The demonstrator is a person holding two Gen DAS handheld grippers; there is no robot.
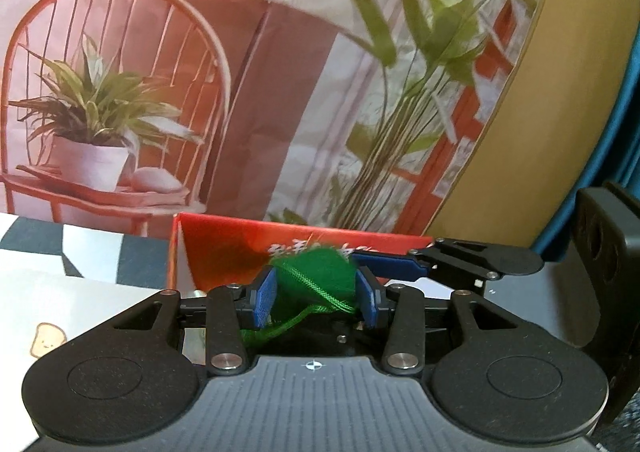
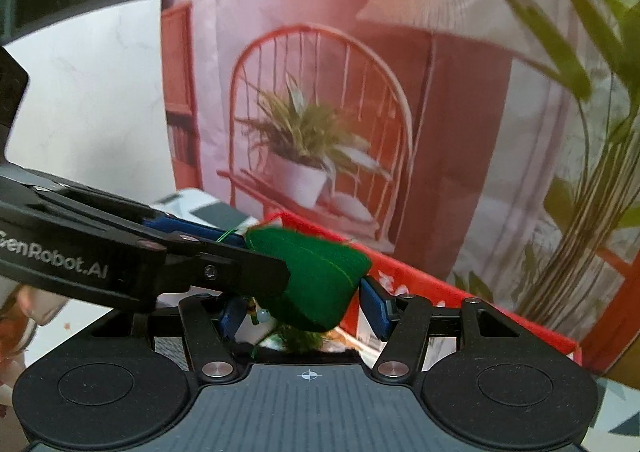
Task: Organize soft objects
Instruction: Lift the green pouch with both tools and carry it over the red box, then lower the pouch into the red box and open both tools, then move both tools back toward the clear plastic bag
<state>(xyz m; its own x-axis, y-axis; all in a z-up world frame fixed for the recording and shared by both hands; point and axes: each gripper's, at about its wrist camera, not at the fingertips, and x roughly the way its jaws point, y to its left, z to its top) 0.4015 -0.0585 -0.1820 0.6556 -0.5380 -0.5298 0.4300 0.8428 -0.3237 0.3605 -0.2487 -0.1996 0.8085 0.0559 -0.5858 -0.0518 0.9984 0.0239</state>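
Currently mid-carry: left claw (image 1: pixel 316 298) clamps the green felt pouch (image 1: pixel 316 276) between its blue pads, cord dangling below. Right claw (image 2: pixel 308 310) has the same pouch (image 2: pixel 316 284) between its fingers; can't tell whether its pads press. Pouch hangs just over the red box (image 1: pixel 224 248) at the worktop's (image 1: pixel 80 292) back edge. Both claws angle downward. Next: lower into box, let go cleanly without snagging the cord.

1. Green pouch (image 2: pixel 316 276): soft matt felt-like cloth, with a woven green cord (image 1: pixel 316 286).
2. Red box (image 1: pixel 224 248): glossy printed cardboard.
3. Left gripper (image 1: pixel 316 294), right gripper (image 2: pixel 304 310): matt black plastic, ribbed blue pads (image 1: pixel 264 300), shiny metal rivets.
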